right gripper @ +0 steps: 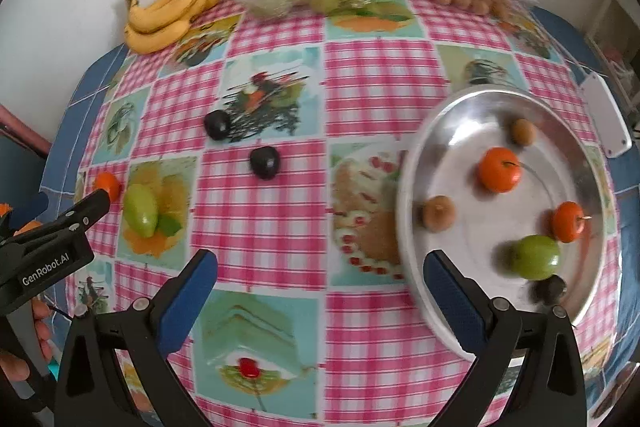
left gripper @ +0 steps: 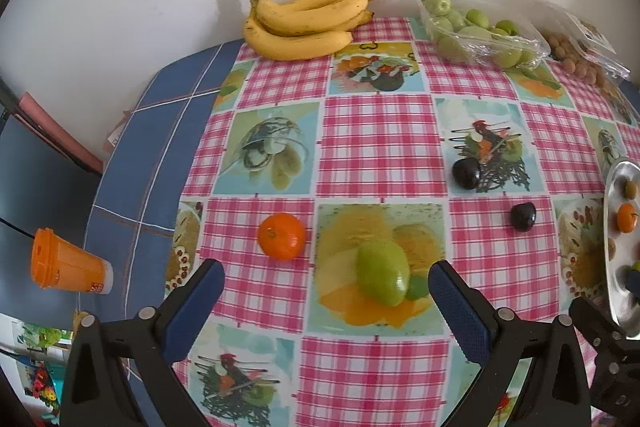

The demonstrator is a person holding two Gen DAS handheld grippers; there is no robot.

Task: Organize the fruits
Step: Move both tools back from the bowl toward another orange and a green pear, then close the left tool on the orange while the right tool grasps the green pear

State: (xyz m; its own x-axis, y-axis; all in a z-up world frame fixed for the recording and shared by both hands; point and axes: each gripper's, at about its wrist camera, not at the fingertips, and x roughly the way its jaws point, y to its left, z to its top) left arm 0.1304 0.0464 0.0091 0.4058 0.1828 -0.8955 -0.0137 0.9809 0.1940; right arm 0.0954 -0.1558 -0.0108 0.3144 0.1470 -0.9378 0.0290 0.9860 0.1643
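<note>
Between the left tool's [left gripper: 326, 285] spread blue pads: green fruit [left gripper: 383, 273] on the bench [left gripper: 380, 147]
Both tools wide open, empty; long axis of green fruit running roughly along the reach, slightly right of centre, tangerine [left gripper: 281, 235] just left; left nearer than right tool [right gripper: 320, 277], beside metal plate [right gripper: 416, 291]; two dark plums [right gripper: 264, 162] loose between
</note>
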